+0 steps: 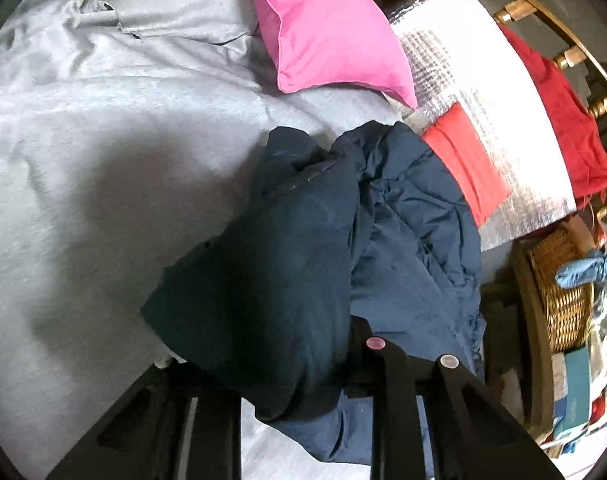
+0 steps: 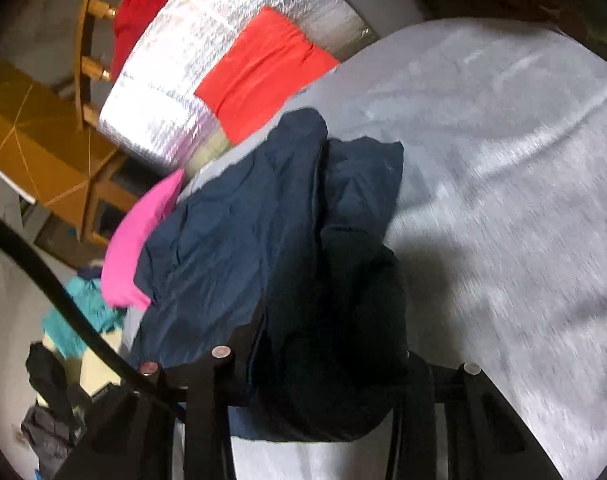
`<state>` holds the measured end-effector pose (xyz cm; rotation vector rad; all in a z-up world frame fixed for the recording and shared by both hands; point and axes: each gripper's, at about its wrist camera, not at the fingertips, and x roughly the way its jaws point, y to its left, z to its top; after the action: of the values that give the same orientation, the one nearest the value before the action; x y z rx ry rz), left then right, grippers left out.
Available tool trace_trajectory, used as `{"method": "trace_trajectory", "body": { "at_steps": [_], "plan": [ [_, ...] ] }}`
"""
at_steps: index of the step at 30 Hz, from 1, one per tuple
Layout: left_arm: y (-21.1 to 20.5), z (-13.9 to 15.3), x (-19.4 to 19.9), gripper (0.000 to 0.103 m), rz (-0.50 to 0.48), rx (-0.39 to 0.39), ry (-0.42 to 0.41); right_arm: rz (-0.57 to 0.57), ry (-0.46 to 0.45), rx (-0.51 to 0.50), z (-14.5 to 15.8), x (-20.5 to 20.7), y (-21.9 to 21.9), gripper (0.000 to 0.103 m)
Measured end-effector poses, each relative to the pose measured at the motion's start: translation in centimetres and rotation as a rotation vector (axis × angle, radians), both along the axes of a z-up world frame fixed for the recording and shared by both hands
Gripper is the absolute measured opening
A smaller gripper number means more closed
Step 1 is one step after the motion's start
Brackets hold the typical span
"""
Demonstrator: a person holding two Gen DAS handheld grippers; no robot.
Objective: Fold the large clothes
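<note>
A dark navy garment (image 1: 287, 248) lies bunched on a pale grey sheet (image 1: 83, 128). A bright pink pillow (image 1: 327, 24) sits beside a shiny silver quilted mat (image 1: 483, 92) with a fine grid pattern. An orange-red folded cloth (image 1: 463, 160) lies on the mat, with a deeper red cloth (image 1: 559, 120) behind. A woven basket (image 1: 563, 292) is golden tan. Both grippers are black.

Soft daylight, fisheye warp, right-view motion blur.

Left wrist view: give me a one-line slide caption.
Left gripper clamps bunched navy garment over a grey bedsheet.
</note>
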<state>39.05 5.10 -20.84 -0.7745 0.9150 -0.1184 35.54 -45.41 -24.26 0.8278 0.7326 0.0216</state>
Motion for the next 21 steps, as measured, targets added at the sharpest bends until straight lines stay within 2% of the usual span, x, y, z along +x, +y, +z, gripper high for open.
{"method": "trace_trajectory", "body": {
  "at_steps": [5, 9, 16, 21],
  "plan": [
    [-0.3, 0.4, -1.1, 0.024, -0.045, 0.070, -0.004, 0.051, 0.020, -0.003, -0.7, -2.5, -0.3, 0.040],
    [-0.4, 0.5, -2.5, 0.025, -0.064, 0.122, -0.012, 0.065, 0.037, 0.040, -1.2, -4.6, -0.4, 0.041],
    [-1.8, 0.9, -5.2, 0.027, -0.136, 0.365, -0.079, 0.041, 0.058, 0.081, -3.1, -6.6, 0.1, 0.042],
    [-2.1, 0.8, -5.4, 0.027, -0.162, 0.436, -0.109, 0.007, 0.043, 0.104, -4.1, -7.8, -0.1, 0.046]
  ]
}}
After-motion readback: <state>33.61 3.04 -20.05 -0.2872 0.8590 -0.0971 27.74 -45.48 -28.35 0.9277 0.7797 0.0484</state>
